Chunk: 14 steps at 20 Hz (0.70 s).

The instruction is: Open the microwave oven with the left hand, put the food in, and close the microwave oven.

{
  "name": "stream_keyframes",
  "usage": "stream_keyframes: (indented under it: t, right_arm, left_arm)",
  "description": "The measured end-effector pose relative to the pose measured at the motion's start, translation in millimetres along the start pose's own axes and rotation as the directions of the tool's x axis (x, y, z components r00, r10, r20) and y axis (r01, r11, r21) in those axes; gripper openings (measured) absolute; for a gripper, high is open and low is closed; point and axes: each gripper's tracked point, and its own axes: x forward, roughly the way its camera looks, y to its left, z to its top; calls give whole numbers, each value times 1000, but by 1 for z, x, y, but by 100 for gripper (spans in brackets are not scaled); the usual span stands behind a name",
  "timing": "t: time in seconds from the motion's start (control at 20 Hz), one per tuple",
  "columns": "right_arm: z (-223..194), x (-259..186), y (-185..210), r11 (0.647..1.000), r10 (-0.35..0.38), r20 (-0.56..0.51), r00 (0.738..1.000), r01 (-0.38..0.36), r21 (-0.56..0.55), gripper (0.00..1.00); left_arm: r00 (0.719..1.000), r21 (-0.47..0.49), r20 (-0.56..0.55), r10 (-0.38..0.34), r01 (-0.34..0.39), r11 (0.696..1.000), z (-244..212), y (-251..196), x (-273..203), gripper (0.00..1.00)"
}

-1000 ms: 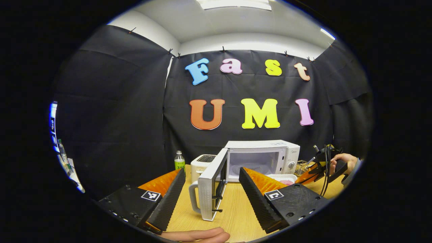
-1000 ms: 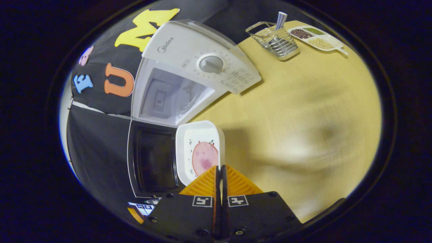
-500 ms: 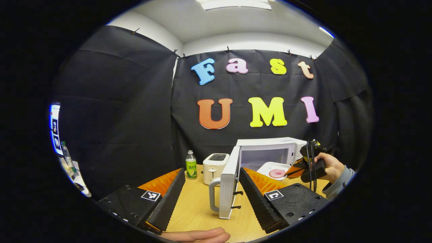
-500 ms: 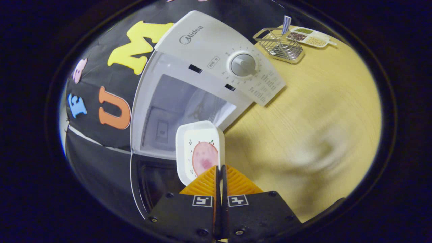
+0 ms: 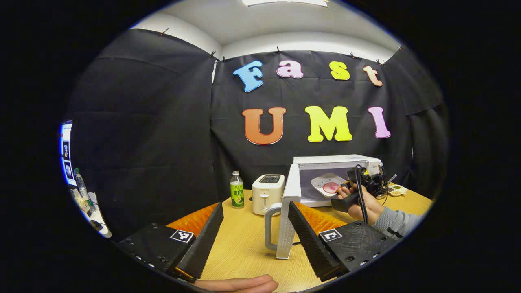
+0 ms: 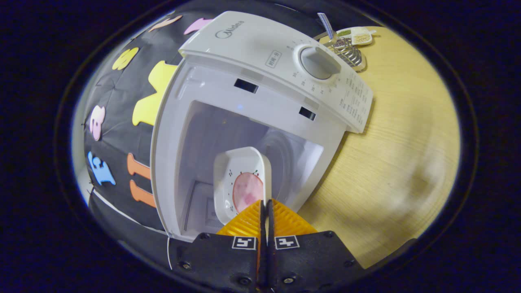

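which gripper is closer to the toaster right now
Left. The left gripper sits open at the near table edge, with the toaster just beyond its fingers. The right gripper is over at the microwave opening holding the food plate, past the open door.

A white toaster (image 5: pixel 268 193) stands beside a green bottle (image 5: pixel 236 195) on the wooden table (image 5: pixel 244 244); a wire rack (image 6: pixel 346 49) stands farther away.

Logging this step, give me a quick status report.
Left tool open, beside the open door. Right tool shut on food dish, at microwave mouth. Nothing blocking.
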Motion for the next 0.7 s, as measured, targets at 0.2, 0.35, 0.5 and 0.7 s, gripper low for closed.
stream_keyframes:
  t: [0.2, 0.35, 0.5, 0.7]
  right_arm:
    - [-3, 28, -2, 998, 14, 56, 998, -17, 65, 4]
    - [2, 40, -8, 998, 4, 129, 992, -11, 60, 6]
    - [3, 51, -7, 1000, 12, 183, 983, -16, 19, 7]
    - [0, 49, -2, 996, 15, 199, 980, 2, -84, 11]
  left_arm:
    - [1000, -8, -25, 1, -1, 1000, -11, 1, 6, 96]
    - [1000, -12, -29, 7, -7, 1000, -14, 3, 10, 96]
    - [1000, 4, -14, 10, -10, 1000, -13, 2, 8, 96]
    - [1000, -1, -5, 20, -20, 1000, -15, 4, 9, 96]
